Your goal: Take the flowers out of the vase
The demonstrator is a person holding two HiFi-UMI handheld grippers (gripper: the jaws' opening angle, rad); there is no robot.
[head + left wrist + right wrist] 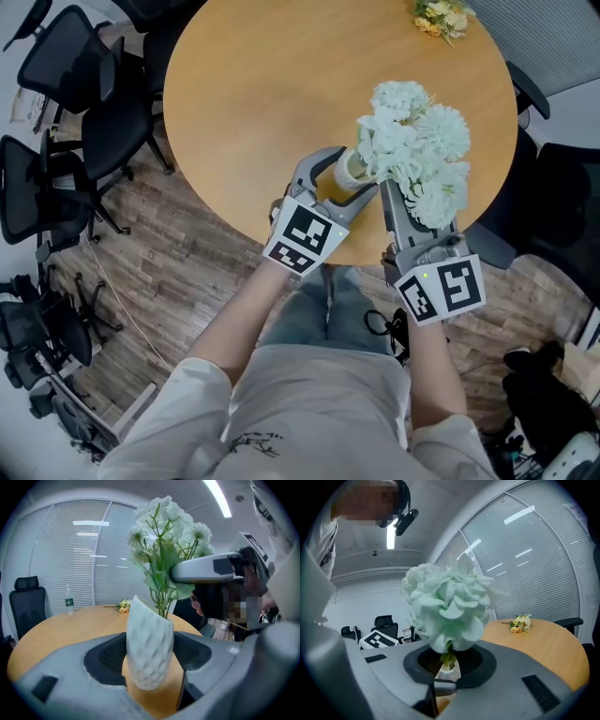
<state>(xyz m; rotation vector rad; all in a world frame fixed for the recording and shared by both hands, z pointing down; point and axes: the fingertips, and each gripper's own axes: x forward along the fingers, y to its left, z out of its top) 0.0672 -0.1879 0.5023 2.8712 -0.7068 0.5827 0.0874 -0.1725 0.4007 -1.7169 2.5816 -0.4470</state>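
A bunch of pale white-green flowers (417, 159) stands in a white dimpled vase (349, 171) near the front edge of the round wooden table (262, 94). My left gripper (345, 180) is shut on the vase body (149, 648), a pad on each side, and the vase leans a little in the grip. From the right, my right gripper (386, 190) is shut on the green stems (161, 590) just above the vase mouth. In the right gripper view the blooms (450, 606) fill the middle and hide most of the vase rim (449, 671) below them.
A small yellow bouquet (441, 16) lies on the table's far side. A water bottle (69, 604) stands near the far left edge. Black office chairs (56, 56) crowd the floor to the left. The table edge runs just in front of my lap.
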